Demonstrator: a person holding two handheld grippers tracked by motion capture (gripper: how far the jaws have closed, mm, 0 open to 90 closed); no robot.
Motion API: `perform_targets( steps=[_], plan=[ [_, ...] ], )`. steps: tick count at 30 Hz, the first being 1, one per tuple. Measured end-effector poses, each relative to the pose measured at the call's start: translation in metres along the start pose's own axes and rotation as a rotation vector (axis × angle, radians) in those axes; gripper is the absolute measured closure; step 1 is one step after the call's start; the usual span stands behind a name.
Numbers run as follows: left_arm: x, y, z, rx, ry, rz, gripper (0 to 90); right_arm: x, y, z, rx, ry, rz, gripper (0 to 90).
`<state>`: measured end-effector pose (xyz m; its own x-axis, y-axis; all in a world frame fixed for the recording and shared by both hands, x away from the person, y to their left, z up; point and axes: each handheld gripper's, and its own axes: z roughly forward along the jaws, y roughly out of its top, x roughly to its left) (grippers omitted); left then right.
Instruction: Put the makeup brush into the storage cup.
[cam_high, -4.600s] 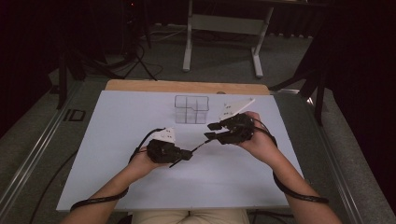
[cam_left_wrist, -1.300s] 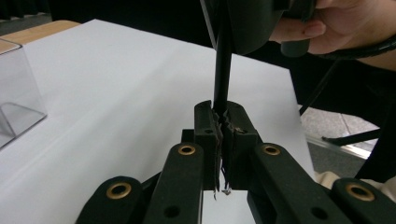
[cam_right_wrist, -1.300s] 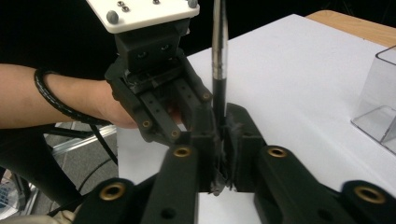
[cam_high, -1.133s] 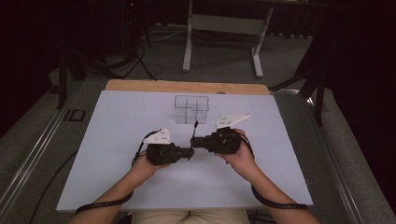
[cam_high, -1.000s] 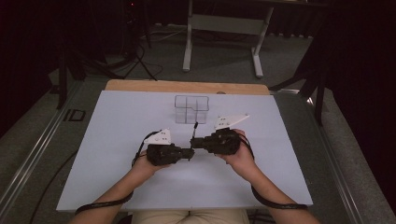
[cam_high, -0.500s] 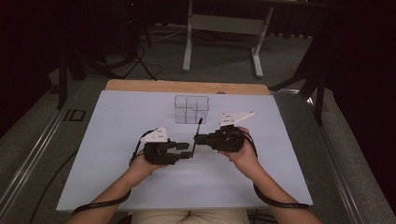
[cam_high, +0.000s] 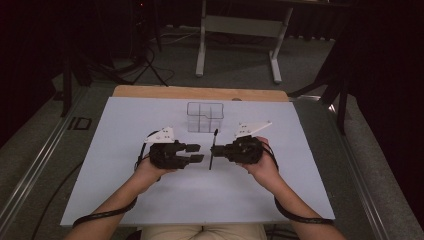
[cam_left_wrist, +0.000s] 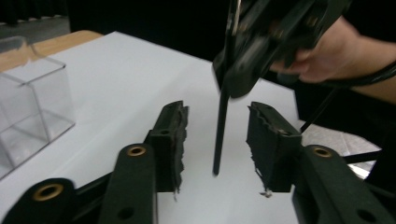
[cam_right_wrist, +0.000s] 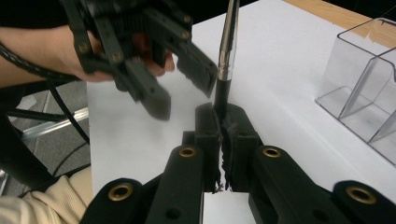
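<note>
The left gripper (cam_high: 196, 153) has just let go of the pen (cam_high: 212, 150), fingers spread beside it; the right gripper (cam_high: 220, 149) still pinches it

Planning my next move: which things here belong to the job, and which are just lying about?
In the job:
- black pen, clamped in the right gripper
- left gripper, open beside the pen
- clear compartment box

Lying about:
- metal stand beyond the table
- floor cables

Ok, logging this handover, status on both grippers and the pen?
Right gripper shut on the pen. Left gripper open, jaws just opening, pen between them untouched. Clear organizer beyond, nothing in the way.
</note>
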<state>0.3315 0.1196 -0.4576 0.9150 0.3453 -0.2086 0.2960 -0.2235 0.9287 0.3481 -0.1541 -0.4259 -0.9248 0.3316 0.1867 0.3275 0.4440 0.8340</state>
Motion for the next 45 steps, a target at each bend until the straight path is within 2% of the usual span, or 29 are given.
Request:
perform_targets(
  steps=[9,13,17,24,26,27,28,31,33,38,39,41,45],
  plan=[
    [-0.002,0.023,0.005,-0.025,-0.032,-0.007,65.6,0.004,0.001,0.005,0.018,0.006,-0.027,85.7],
    [-0.002,0.026,0.008,-0.047,-0.036,-0.014,69.0,0.006,0.002,0.006,0.017,0.010,-0.032,85.7],
    [-0.003,0.029,0.011,-0.044,-0.051,-0.016,70.4,0.007,0.001,0.008,0.029,0.011,-0.038,85.7],
    [-0.003,0.031,0.015,-0.042,-0.032,-0.012,74.6,0.008,0.002,0.010,0.038,0.012,-0.041,85.7],
    [-0.003,0.030,0.016,-0.047,-0.042,-0.017,80.8,0.008,0.002,0.010,0.037,0.010,-0.042,85.7],
    [-0.003,0.030,0.016,-0.044,-0.041,-0.013,81.0,0.007,0.002,0.010,0.035,0.010,-0.042,85.7],
    [-0.003,0.030,0.017,-0.048,-0.037,-0.008,84.7,0.007,0.002,0.010,0.032,0.011,-0.040,85.7],
    [-0.004,0.030,0.017,-0.051,-0.017,0.000,85.6,0.005,0.002,0.010,0.027,0.013,-0.032,85.6],
    [-0.004,0.031,0.017,-0.047,-0.009,-0.009,86.0,0.005,0.001,0.010,0.026,0.002,-0.030,85.6],
    [-0.007,0.033,0.018,-0.026,0.003,0.020,86.6,0.002,0.000,0.010,0.012,0.019,-0.019,84.4],
    [-0.008,0.034,0.017,-0.024,0.018,0.029,86.6,0.001,-0.001,0.010,0.011,0.029,-0.010,83.9],
    [-0.007,0.035,0.014,-0.027,0.018,0.025,86.7,0.001,-0.001,0.009,0.002,0.019,-0.008,79.0],
    [-0.004,0.038,0.004,-0.048,0.046,0.021,86.7,0.001,-0.004,0.005,0.003,0.000,-0.013,73.2]
  ],
)
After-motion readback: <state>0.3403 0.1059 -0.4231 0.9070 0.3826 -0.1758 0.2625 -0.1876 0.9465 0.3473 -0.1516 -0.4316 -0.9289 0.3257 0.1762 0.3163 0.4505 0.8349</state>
